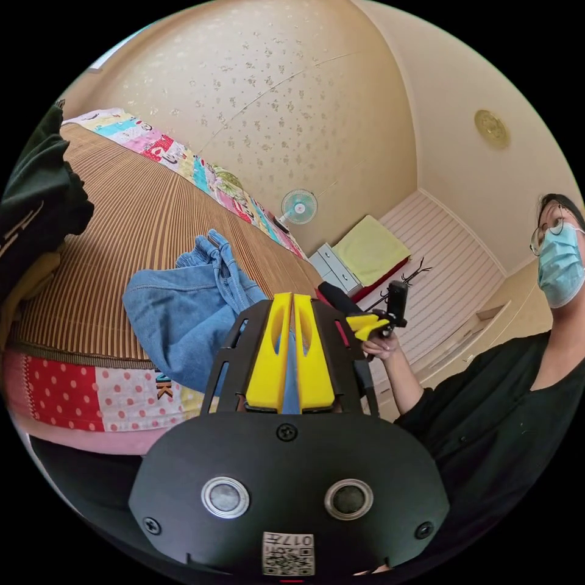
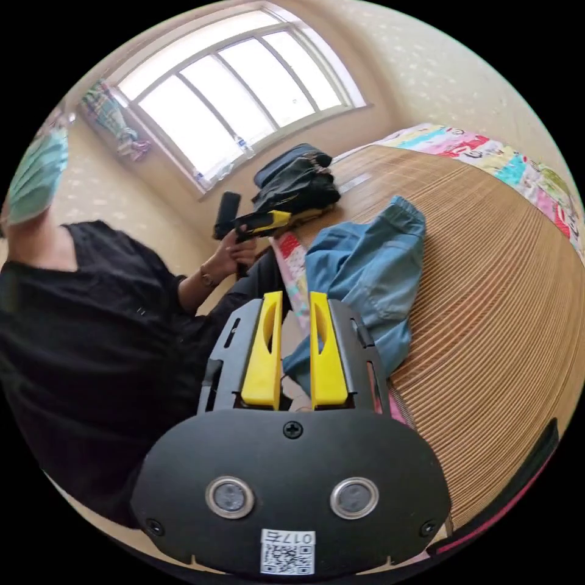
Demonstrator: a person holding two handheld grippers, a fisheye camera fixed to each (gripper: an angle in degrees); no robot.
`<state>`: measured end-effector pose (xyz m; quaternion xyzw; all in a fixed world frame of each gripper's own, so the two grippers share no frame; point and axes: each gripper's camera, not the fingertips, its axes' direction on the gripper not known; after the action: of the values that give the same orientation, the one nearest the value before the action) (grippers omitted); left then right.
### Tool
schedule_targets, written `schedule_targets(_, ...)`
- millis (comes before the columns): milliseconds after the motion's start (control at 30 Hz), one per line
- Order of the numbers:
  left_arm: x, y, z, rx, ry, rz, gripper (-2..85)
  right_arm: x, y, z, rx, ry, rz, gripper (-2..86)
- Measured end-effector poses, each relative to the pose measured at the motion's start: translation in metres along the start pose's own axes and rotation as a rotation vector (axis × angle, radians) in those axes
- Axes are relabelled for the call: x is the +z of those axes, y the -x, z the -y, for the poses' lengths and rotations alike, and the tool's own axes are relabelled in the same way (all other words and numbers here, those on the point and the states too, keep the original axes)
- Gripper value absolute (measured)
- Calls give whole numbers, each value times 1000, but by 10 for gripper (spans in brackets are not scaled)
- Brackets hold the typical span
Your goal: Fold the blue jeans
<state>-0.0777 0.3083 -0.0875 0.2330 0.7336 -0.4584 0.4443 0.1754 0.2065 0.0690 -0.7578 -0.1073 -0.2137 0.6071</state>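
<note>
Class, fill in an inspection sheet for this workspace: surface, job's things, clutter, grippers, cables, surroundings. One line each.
Surface: bed with a woven mat, patchwork sheet at the edges.
Job's things: blue jeans crumpled in a heap at the mat's edge, unfolded.
Clutter: dark clothes pile on the mat near the window.
Grippers: left gripper nearly shut, empty; right gripper open, empty; both held off the jeans.
Cables: nothing seen.
Surroundings: window, wall fan, person in black top.

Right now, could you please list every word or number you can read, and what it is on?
"K": brown letter on the patchwork sheet, rest hidden under the blue jeans.
Pale print on the black garment: cut off, unreadable.
Code sticker on each camera housing: left unread.
</note>
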Motion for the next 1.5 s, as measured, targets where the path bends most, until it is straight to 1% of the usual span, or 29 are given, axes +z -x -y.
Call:
schedule_targets(33,3,-3,-2,-5,3,12,-10,14,-16,28,82,-2,-52,99)
schedule_targets(100,5,-9,-4,-9,6,35,-10,35,-31,63,99,-59,-79,108)
schedule_targets(133,5,-13,-6,-8,7,57,-10,48,-41,84,145,-104,-116,108)
schedule_targets(200,5,-17,-9,-17,9,102,-9,69,-57,113,238,-117,-193,120)
schedule_targets(267,5,-22,-13,-36,23,159,-7,102,-72,143,322,-68,-364,132)
schedule_targets(333,5,-24,-16,-55,27,195,-4,124,-82,155,348,-15,-471,137)
schedule_targets(433,5,-27,-19,-58,21,231,3,152,-103,154,360,102,-482,124)
schedule_targets(500,8,-26,-19,-59,15,239,8,147,-112,143,369,110,-485,93)
schedule_targets(533,12,-24,-17,-66,13,231,12,132,-115,132,361,65,-424,67)
schedule_targets(567,18,-22,-14,-74,15,213,17,108,-119,117,378,-30,-322,51)
schedule_targets(600,21,-22,-12,-77,15,206,24,95,-122,108,394,-72,-266,48)
schedule_targets(633,29,-21,-8,-85,14,203,38,69,-130,92,414,-145,-153,43)
schedule_targets(667,37,-21,-4,-94,13,215,60,42,-134,75,403,-217,-47,39)
schedule_targets(767,60,-25,13,-101,23,194,117,-24,-126,34,307,-356,159,35)
schedule_targets(800,64,-27,16,-98,21,175,125,-35,-123,27,288,-374,190,34)
schedule_targets(867,77,-42,27,-59,-15,60,145,-69,-111,0,216,-426,330,32)
schedule_targets(900,79,-47,29,-44,-30,25,146,-76,-109,-7,211,-443,369,32)
schedule_targets(967,89,-58,32,-35,-66,-96,148,-98,-115,-40,261,-543,528,30)
schedule_targets(1000,91,-60,31,-34,-70,-117,148,-102,-121,-50,285,-579,580,30)
schedule_targets(1033,97,-64,29,-20,-70,-163,151,-108,-133,-68,301,-628,701,30)
schedule_targets(1067,102,-69,25,-10,-65,-202,150,-110,-146,-82,276,-659,813,29)
schedule_targets(1100,105,-72,22,-8,-58,-211,148,-109,-153,-88,276,-666,872,29)
schedule_targets(1167,113,-78,11,-30,-43,-212,146,-100,-179,-111,329,-679,1101,28)
schedule_targets(1267,113,-80,0,-22,-45,-257,141,-94,-186,-133,353,-744,1255,27)
schedule_targets(1300,112,-81,-1,-15,-47,-271,138,-95,-185,-135,351,-759,1274,28)
schedule_targets(1400,108,-83,-6,20,-58,-348,98,-102,-187,-146,304,-841,1377,29)
schedule_targets(1433,105,-85,-7,38,-59,-382,72,-107,-189,-149,279,-865,1411,28)
schedule_targets(1467,101,-86,-7,43,-60,-372,39,-114,-193,-151,260,-899,1442,28)
schedule_targets(1500,98,-87,-7,50,-63,-362,32,-118,-196,-153,252,-918,1456,28)
